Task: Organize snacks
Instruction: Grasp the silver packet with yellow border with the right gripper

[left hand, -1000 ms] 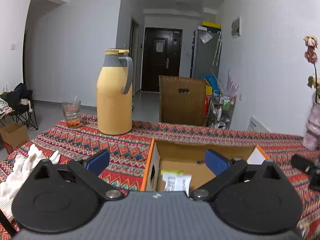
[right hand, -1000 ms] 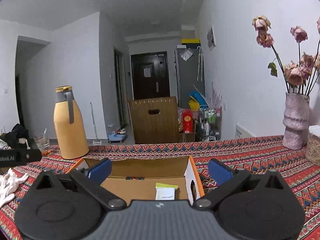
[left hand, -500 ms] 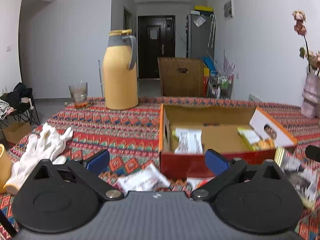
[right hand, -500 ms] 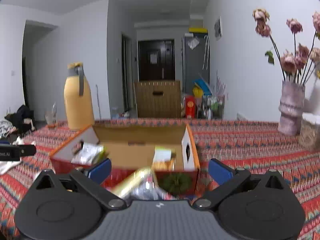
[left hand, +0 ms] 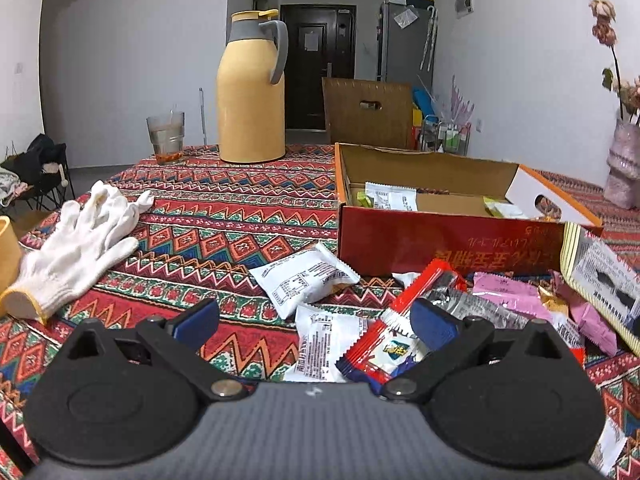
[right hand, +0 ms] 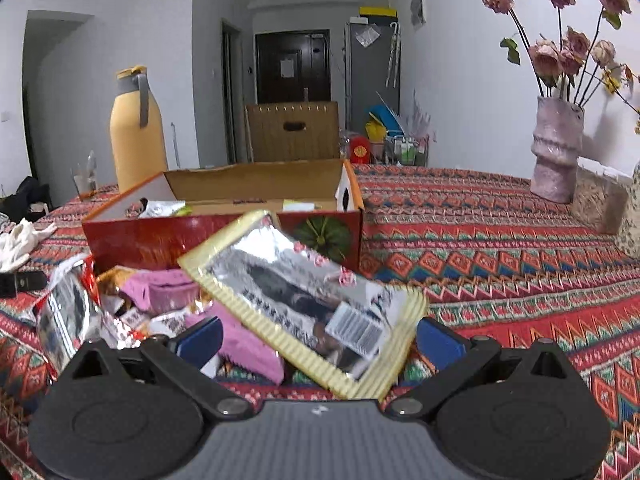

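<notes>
Right wrist view: the right tongs gape wide around a big foil packet leaning on the snack pile before the box. Left tongs, equally wide, hold nothing. Closing on that slick, tilted packet could squirt it off the worktop.

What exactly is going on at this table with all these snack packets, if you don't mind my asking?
A person with a handheld gripper in each hand is sorting snacks into the red cardboard box, which already holds a few packets. Both grippers are open and hold nothing. The left gripper hovers over a white packet and a red-edged packet. The right gripper is poised around a large yellow-edged foil packet leaning on the pile in front of the box.
</notes>
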Demonstrator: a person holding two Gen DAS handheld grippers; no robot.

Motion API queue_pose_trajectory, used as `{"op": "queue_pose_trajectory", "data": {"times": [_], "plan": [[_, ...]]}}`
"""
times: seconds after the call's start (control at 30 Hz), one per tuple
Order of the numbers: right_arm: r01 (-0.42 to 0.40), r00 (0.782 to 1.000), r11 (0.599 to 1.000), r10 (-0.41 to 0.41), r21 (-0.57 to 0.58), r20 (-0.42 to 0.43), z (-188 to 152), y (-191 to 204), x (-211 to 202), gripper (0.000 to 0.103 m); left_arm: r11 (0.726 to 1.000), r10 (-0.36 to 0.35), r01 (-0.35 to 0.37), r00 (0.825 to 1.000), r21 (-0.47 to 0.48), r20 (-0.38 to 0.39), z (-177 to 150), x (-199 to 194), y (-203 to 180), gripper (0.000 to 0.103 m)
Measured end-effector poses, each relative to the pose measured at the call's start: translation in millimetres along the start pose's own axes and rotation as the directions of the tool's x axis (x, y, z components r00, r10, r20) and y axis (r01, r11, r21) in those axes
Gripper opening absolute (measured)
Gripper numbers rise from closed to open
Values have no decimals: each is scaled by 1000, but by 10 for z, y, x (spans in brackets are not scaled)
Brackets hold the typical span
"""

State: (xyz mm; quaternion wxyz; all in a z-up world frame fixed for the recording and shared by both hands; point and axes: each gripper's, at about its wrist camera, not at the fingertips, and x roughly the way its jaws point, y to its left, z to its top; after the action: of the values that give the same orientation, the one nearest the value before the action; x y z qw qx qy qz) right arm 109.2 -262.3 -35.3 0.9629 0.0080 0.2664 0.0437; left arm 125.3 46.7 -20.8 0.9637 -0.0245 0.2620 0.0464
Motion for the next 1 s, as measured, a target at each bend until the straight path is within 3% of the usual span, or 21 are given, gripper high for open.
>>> {"op": "queue_pose_trajectory", "data": {"times": [0.33, 0.53, 0.73, 0.83, 0.9, 0.93, 1.0], "plan": [[15, 1000, 980, -16, -200, -3, 232, 121, 231, 103, 1000, -10, 10, 1000, 0, 10, -66, 19, -16, 103], [-119, 990, 958, 96, -262, -99, 383, 90, 612, 103, 1000, -16, 16, 1000, -3, 2, -71, 30, -15, 103], [-225, 966, 959, 197, -171, -165, 436, -86, 784, 101, 1000, -26, 26, 1000, -9, -6, -73, 48, -5, 103], [-260, 956, 955, 233, -143, -179, 411, -139, 775, 89, 999, -32, 32, 999, -14, -11, -73, 59, 1, 103], [-274, 952, 950, 247, -147, -180, 388, -125, 739, 72, 999, -33, 33, 999, -16, -13, -73, 65, 5, 103], [-275, 952, 950, 247, -151, -179, 380, -113, 712, 69, 999, -33, 33, 999, -16, -13, -73, 65, 6, 103], [-277, 953, 948, 251, -155, -170, 358, -100, 649, 50, 999, -33, 32, 999, -16, -13, -73, 64, 6, 103]]}}
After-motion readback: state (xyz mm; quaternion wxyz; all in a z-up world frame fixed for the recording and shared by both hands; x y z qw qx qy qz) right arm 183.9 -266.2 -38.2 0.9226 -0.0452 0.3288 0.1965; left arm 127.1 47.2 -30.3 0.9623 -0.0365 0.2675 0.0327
